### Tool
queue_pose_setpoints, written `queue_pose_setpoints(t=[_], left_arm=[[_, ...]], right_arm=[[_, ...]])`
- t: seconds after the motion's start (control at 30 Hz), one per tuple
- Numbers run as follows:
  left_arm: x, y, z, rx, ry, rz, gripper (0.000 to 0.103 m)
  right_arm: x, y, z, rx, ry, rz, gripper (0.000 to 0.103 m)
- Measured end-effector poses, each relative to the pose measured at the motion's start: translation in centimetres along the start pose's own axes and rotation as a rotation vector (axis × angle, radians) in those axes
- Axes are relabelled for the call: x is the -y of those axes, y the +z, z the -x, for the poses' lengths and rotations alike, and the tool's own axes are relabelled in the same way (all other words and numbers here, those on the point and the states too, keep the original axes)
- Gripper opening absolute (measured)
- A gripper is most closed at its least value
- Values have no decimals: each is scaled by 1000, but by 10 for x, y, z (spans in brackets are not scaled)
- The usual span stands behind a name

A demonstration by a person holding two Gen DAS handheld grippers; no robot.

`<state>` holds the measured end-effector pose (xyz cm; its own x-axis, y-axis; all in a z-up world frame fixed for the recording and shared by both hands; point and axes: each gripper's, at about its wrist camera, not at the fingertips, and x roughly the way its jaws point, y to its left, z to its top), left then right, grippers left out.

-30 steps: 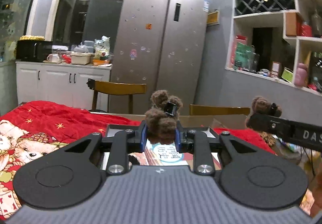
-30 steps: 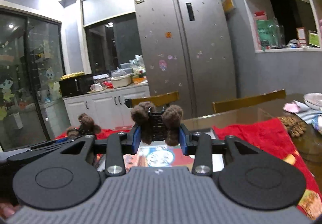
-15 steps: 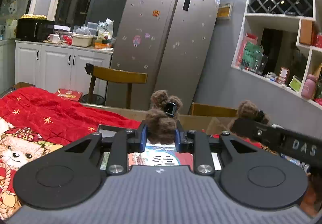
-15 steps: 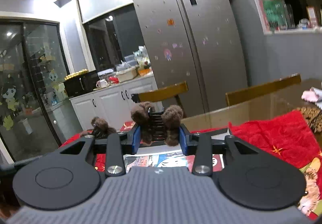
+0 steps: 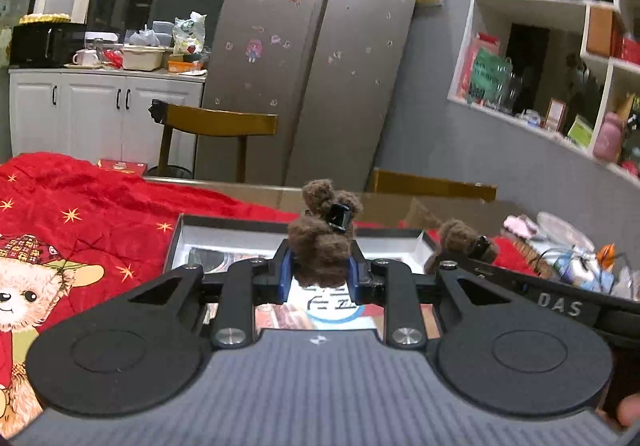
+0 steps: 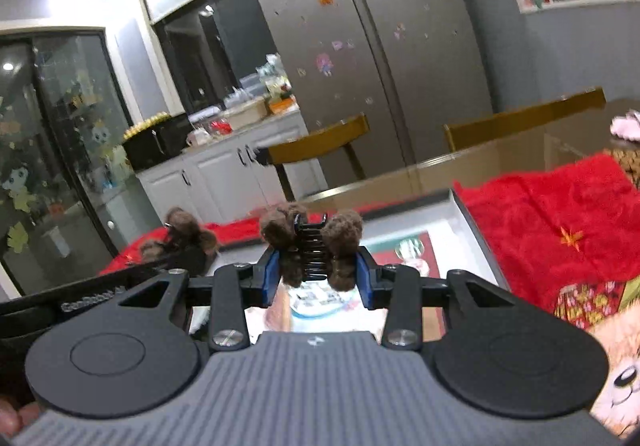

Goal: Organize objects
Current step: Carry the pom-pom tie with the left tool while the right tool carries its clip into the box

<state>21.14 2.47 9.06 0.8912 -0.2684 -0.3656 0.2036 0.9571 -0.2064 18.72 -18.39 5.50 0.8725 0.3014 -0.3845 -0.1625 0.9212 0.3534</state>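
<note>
Each gripper holds a brown fuzzy hair claw clip. My left gripper is shut on one clip, its black hinge tilted up to the right. My right gripper is shut on a second clip, black teeth showing between two fuzzy lobes. Both hover over an open shallow box with white walls and printed cards inside, lying on a red bear-print cloth. In the left wrist view the right gripper with its clip stands close on the right. The left one's clip shows at left in the right wrist view.
Two wooden chair backs stand behind the table's far edge. Small clutter lies on the table at the right. A grey fridge, white cabinets and wall shelves are beyond.
Both grippers have moved forward and lower over the table with their clips still held. The box now shows larger beneath them and the right gripper has rolled a little.
</note>
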Motion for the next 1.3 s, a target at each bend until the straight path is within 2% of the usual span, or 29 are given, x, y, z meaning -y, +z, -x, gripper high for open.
queue_pose_setpoints(t=[0.2, 0.53, 0.73, 0.97, 1.3], left_arm=[[-2, -25, -21, -94, -22, -16, 31], [7, -47, -36, -135, -24, -64, 31], [5, -51, -43, -166, -23, -54, 31], [3, -54, -48, -206, -21, -43, 31], [-3, -55, -56, -242, -8, -26, 31]], right_arm=[[4, -12, -9, -40, 3, 6, 42], [-1, -16, -14, -105, -30, 57, 42], [1, -17, -18, -137, -20, 51, 43], [-1, -21, -28, -204, -69, 73, 42], [-5, -25, -31, -226, -95, 125, 43]])
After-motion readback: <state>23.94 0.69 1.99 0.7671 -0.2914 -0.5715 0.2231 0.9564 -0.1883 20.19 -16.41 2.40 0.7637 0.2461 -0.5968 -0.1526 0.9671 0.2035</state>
